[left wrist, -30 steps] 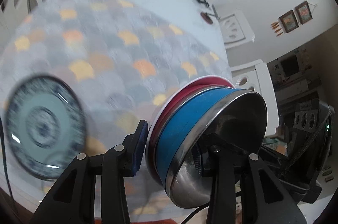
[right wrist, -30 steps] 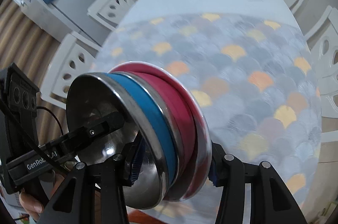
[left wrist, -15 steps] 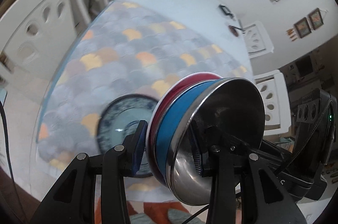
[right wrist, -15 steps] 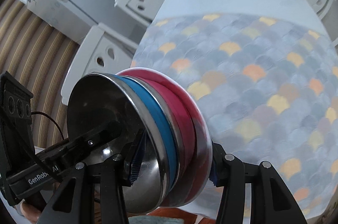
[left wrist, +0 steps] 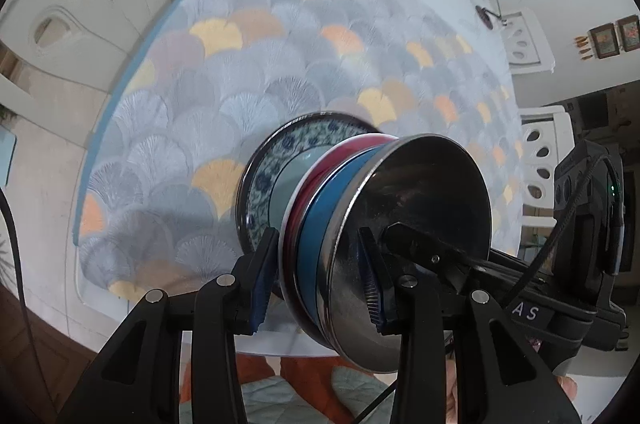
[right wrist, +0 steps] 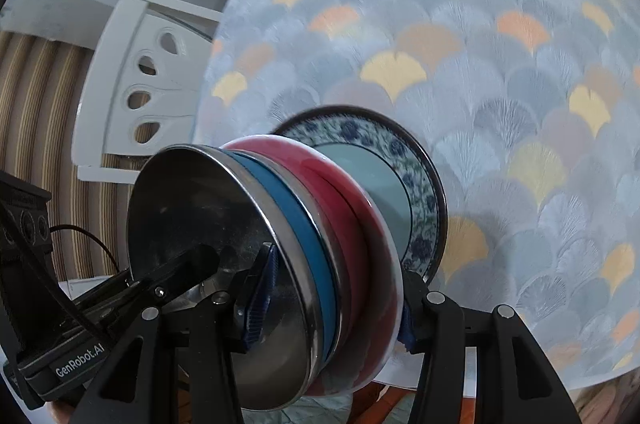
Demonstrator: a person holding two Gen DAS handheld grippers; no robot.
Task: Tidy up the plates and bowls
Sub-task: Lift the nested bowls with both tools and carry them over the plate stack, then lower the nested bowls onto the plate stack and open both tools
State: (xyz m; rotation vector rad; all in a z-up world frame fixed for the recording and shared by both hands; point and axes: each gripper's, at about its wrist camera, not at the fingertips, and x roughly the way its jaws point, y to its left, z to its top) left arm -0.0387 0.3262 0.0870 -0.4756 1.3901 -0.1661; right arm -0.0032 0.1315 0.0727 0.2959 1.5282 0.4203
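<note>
Bowls nested as a stack (left wrist: 352, 244), steel-lined with blue and red outsides, are what I hold with both tools. In the left wrist view, my left gripper (left wrist: 320, 276) pinches the stack's rim, one pad on the red bowl's outside, the other inside the steel bowl. The stack hangs just over the patterned plate (left wrist: 276, 180), which lies on the fan-patterned mat (left wrist: 208, 96) near the table's near edge. The right tool's body (left wrist: 552, 288) shows beyond. In the right wrist view, my right gripper (right wrist: 332, 304) clamps the opposite rim of the same stack (right wrist: 304, 264), close above the plate (right wrist: 404, 184); I cannot tell whether they touch. Risks, in my judgement: uneven lowering by the two tools could tip the stack onto the plate's rim, and unequal release could let the smooth steel slip, or shove the plate toward the table edge. Compared with half a second ago, the plate now sits directly under the stack in the left view, and has entered the right view, where it was absent.
</note>
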